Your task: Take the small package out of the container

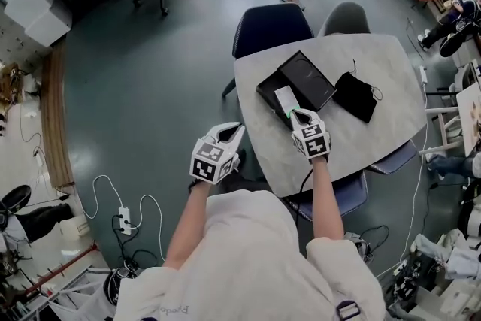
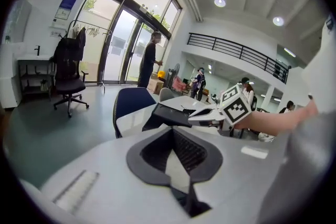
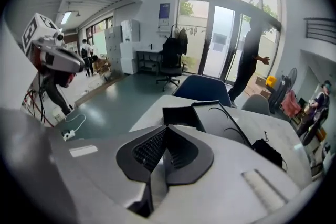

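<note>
Now the reach: our right gripper (image 1: 299, 116) and left gripper (image 1: 234, 133) both pressed together, empty; next we spread right around, seemingly, the small package (image 1: 285, 98) in the container (image 1: 267, 92).

2 tools (image 1: 234, 131) (image 1: 301, 115), 1 container (image 1: 264, 90), 1 pkg (image 1: 285, 98)

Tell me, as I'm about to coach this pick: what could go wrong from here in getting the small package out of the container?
1. The right gripper has its jaws shut right beside the small package. Unless it opens first, it may just shove the package.
2. The left gripper hangs off the table, also shut. Nothing steadies the container, which lies near the table's edge and could slide.
</note>
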`<state>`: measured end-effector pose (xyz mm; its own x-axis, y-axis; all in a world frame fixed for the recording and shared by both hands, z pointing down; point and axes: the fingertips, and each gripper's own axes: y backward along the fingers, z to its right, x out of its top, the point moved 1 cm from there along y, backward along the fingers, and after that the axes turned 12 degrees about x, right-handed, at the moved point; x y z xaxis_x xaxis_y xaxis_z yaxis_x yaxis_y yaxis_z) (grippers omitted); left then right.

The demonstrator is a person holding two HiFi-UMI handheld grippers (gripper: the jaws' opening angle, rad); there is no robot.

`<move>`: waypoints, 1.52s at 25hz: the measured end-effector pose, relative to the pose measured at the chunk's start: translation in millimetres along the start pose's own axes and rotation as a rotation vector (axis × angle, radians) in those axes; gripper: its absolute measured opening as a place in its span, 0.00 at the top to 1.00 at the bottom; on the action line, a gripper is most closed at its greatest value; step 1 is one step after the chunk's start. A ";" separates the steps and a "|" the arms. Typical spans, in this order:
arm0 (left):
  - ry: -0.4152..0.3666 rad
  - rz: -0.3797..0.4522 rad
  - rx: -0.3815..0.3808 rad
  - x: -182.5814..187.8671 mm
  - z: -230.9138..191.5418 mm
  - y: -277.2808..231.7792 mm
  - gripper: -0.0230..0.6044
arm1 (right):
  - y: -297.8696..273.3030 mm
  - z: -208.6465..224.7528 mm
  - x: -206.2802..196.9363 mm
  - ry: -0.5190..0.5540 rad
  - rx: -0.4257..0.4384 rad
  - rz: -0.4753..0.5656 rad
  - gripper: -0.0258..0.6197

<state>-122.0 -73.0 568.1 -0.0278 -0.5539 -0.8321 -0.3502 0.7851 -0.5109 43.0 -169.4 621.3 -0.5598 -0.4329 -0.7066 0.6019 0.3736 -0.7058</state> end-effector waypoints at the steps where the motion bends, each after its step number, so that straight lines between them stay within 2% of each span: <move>1: -0.012 -0.007 -0.010 3.9 0.2 -7.1 0.88 | -8.3 7.7 -3.6 0.007 0.002 -0.034 0.96; 4: -0.051 -0.033 -0.040 14.0 2.3 -25.2 0.88 | -33.1 31.1 -14.3 -0.032 0.019 -0.105 0.96; 11: -0.130 -0.095 -0.098 25.2 2.9 -63.3 0.88 | -77.3 56.1 -36.1 -0.122 0.066 -0.194 0.82; 18: -0.178 -0.131 -0.132 34.9 1.0 -100.6 0.88 | -105.3 66.2 -58.4 -0.189 0.053 -0.244 0.61; 23: -0.208 -0.164 -0.162 32.4 10.3 -119.6 0.88 | -119.9 70.4 -79.4 -0.238 -0.016 -0.292 0.43; 29: -0.215 -0.202 -0.174 19.8 4.9 -128.1 0.88 | -134.1 79.2 -87.0 -0.228 -0.082 -0.334 0.42; 38: -0.180 -0.199 -0.161 19.8 -7.6 -137.9 0.88 | -146.8 76.0 -96.8 -0.276 -0.055 -0.332 0.44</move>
<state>-81.4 -194.4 623.7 0.2175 -0.6227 -0.7517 -0.4759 0.6047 -0.6386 52.2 -244.8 797.2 -0.5400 -0.7375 -0.4056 0.3793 0.2169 -0.8995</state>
